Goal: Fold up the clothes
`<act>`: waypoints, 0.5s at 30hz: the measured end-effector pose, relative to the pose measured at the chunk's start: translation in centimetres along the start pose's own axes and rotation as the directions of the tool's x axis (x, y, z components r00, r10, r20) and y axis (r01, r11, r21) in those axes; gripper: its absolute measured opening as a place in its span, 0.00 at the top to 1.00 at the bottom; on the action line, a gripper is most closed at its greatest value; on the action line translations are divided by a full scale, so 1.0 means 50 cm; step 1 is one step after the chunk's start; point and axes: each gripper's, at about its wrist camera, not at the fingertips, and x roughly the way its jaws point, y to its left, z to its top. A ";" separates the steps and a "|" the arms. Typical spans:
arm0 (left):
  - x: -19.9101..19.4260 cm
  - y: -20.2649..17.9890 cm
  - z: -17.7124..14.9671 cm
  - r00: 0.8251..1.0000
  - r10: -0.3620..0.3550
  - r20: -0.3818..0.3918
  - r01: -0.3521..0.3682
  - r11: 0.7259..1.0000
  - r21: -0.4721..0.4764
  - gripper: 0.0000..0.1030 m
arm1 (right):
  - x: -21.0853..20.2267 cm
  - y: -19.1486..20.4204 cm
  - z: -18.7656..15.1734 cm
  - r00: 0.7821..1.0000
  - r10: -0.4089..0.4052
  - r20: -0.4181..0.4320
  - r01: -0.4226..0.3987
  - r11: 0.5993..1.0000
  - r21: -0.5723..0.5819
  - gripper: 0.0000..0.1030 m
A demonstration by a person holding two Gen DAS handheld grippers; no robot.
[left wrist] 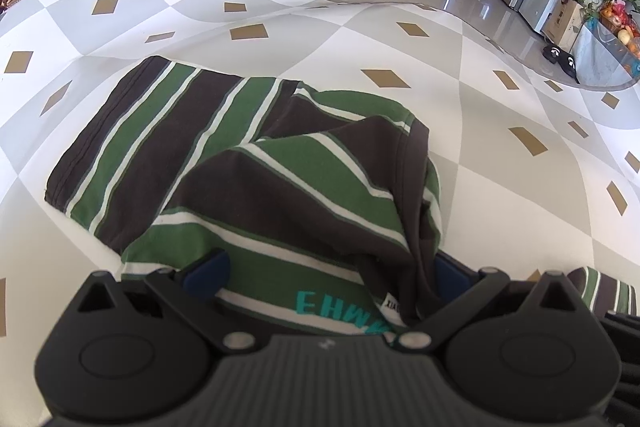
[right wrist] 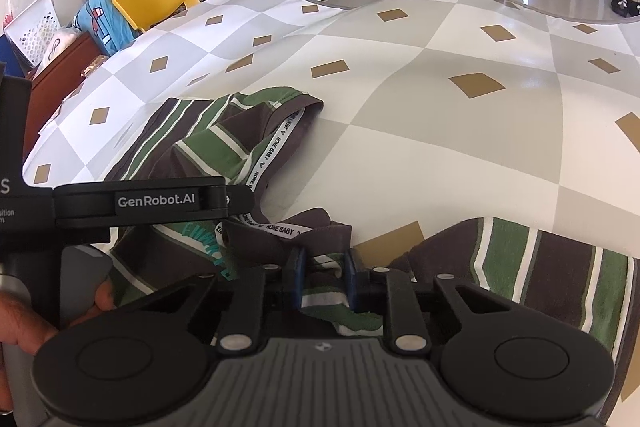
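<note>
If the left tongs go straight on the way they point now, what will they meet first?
Most likely the striped shirt: its bunched fabric lies right ahead of the left tongs, between the open fingers. Past it is only the checked mat.

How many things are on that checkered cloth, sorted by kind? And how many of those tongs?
Striped shirt: 1
Tongs: 2, the left tongs and the right tongs
Checkered cloth underneath: 1
Total: 4

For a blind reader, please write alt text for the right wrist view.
The right tool pinches a fold of a green, brown and white striped shirt lying rumpled on a checkered mat. The left tool's body crosses at the left.
</note>
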 end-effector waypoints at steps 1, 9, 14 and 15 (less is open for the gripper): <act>0.000 0.001 0.001 1.000 -0.002 0.000 0.002 1.000 -0.007 0.00 | -0.001 0.001 0.001 1.000 -0.007 0.004 0.007 1.000 -0.005 0.85; -0.015 0.029 0.027 0.998 -0.061 0.026 0.064 0.990 -0.126 0.00 | -0.028 -0.024 0.034 0.977 -0.178 0.119 0.179 0.984 0.000 0.88; -0.035 0.017 0.040 0.994 -0.021 0.106 0.030 0.996 -0.082 0.00 | -0.031 -0.049 0.060 0.917 -0.350 0.190 0.353 0.936 0.020 0.88; -0.034 0.014 0.041 0.994 -0.018 0.108 0.025 0.997 -0.070 0.00 | -0.028 -0.053 0.065 0.902 -0.383 0.198 0.388 0.922 0.020 0.88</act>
